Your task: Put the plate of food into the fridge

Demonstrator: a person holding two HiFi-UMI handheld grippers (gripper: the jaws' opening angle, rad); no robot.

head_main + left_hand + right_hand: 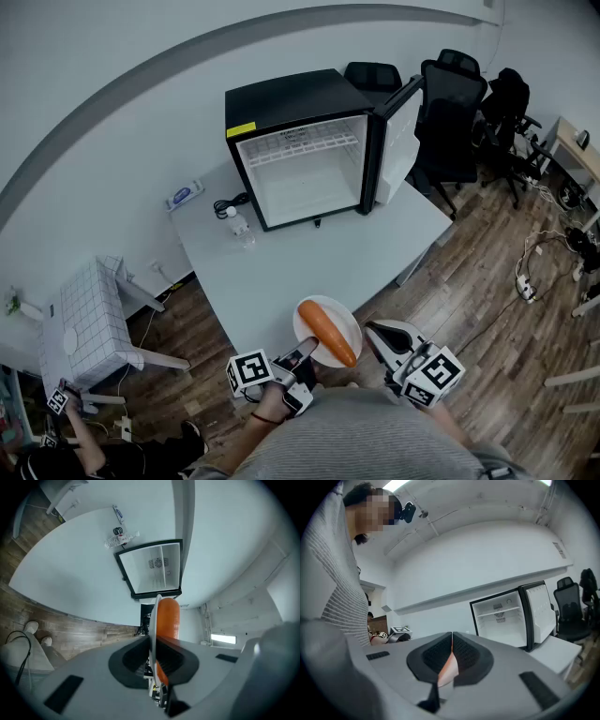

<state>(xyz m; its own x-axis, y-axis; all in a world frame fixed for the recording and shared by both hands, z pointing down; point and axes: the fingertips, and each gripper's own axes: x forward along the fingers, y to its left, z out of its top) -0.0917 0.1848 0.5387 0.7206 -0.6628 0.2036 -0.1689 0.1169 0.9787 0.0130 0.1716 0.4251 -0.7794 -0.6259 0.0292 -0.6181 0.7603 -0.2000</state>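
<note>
A white plate (pixel 343 313) bearing a large orange carrot (pixel 326 332) is at the near corner of the white table (pixel 309 262). My left gripper (pixel 305 354) is shut on the plate's near-left rim. In the left gripper view the plate (pixel 153 616) stands edge-on between the pads, with the carrot (pixel 167 616) to its right. My right gripper (pixel 373 330) is just right of the plate with its jaws together. Whether the right gripper (pixel 452 634) touches the rim I cannot tell. The black mini fridge (pixel 305 150) stands at the table's far end, door (pixel 398 141) swung open, interior empty.
A small bottle (pixel 240 228), a coiled black cable (pixel 230 204) and a power strip (pixel 185 195) lie left of the fridge. Black office chairs (pixel 450 103) stand behind the door. A white gridded stool (pixel 84 323) and a seated person (pixel 56 441) are at the lower left.
</note>
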